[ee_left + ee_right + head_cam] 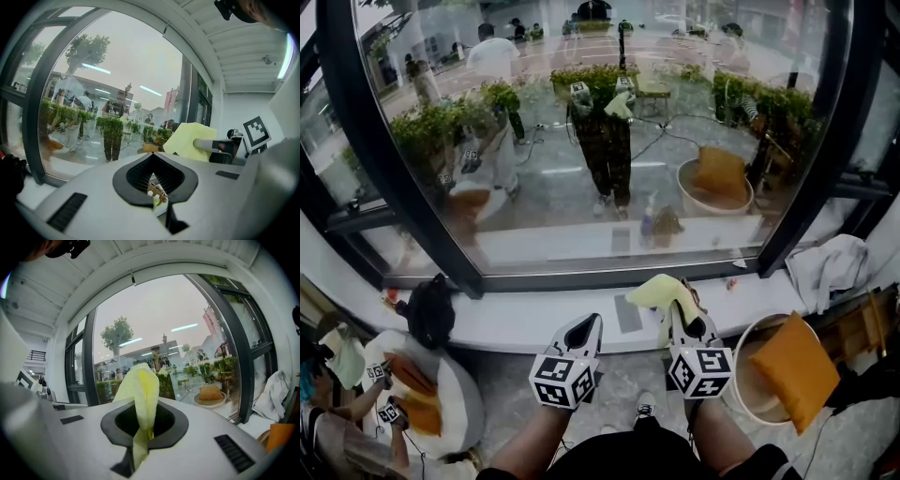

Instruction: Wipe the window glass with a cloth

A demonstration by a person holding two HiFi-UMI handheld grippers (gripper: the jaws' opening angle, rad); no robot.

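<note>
pinching the yellow cloth tight in the right gripper, down at 6 o'clock, just under the window glass. holding the left gripper closed on nothing. might drop the cloth if rubbing hard with so little pinched. standing by a white sill, orange cushion at 4 o'clock.

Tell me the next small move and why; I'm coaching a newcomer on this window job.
Probably raise the right gripper forward until the yellow cloth meets the window glass. Its jaws are shut on the cloth, which sits over the sill, seemingly short of the pane.
</note>
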